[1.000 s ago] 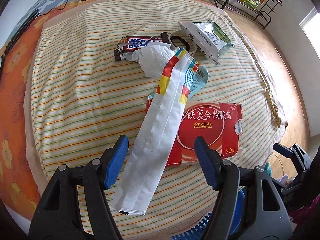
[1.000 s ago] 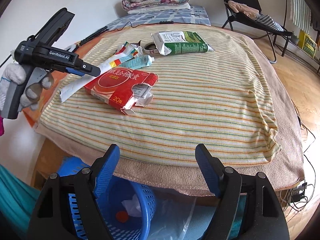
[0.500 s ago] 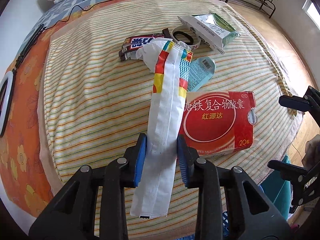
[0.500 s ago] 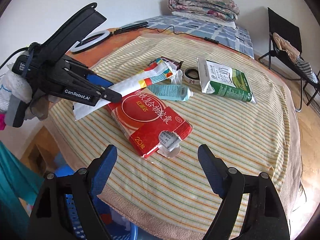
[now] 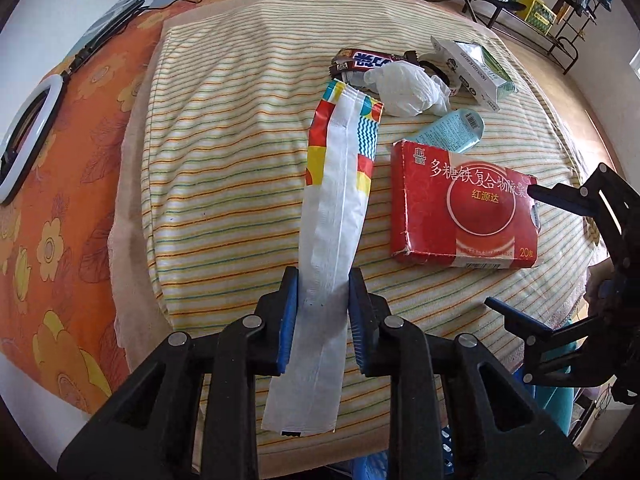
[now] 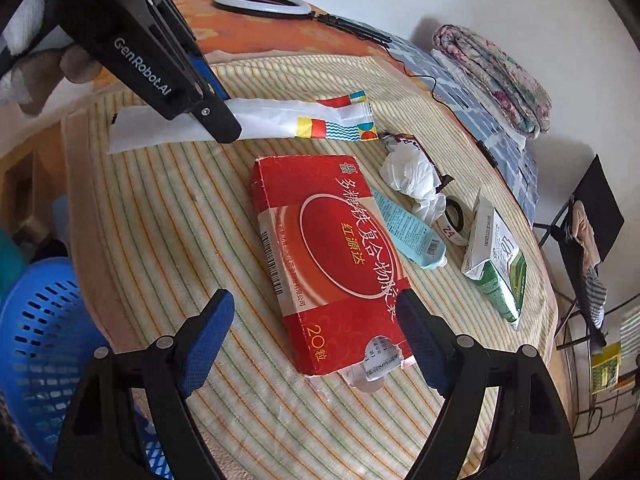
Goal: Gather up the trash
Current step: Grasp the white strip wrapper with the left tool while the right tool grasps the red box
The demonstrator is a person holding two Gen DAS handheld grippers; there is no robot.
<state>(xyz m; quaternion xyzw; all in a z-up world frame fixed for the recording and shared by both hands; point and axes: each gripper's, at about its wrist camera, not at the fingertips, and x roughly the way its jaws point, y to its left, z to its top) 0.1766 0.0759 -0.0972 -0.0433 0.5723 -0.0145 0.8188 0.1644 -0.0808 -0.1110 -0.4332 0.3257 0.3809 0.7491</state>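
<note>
We have the left gripper (image 5: pixel 323 316) clenched on the long white wrapper (image 5: pixel 332 216); its jaws have just been closing, and the blue pads now press both edges of the wrapper, whose plain end hangs below the jaws while the coloured end stretches ahead of them over the striped cloth (image 5: pixel 224 152). Our right gripper (image 6: pixel 316 338) is released, its jaws spread wide around the near end of the red box (image 6: pixel 332 256), with no pad pressing on it yet.

By our reading the collecting is only starting. The wrapper is gripped but not binned, and everything else waits on the cloth beyond the jaws: the red box, the pale blue tube (image 6: pixel 412 236), the crumpled white tissue (image 6: pixel 412 178), the dark candy wrapper (image 5: pixel 372 60), the tape roll (image 6: pixel 454 216) and the green-and-white carton (image 6: pixel 496 260).

The blue basket (image 6: pixel 40 332) sits down left of the right jaws, beside the bed's edge. We cannot see inside it from here.
</note>
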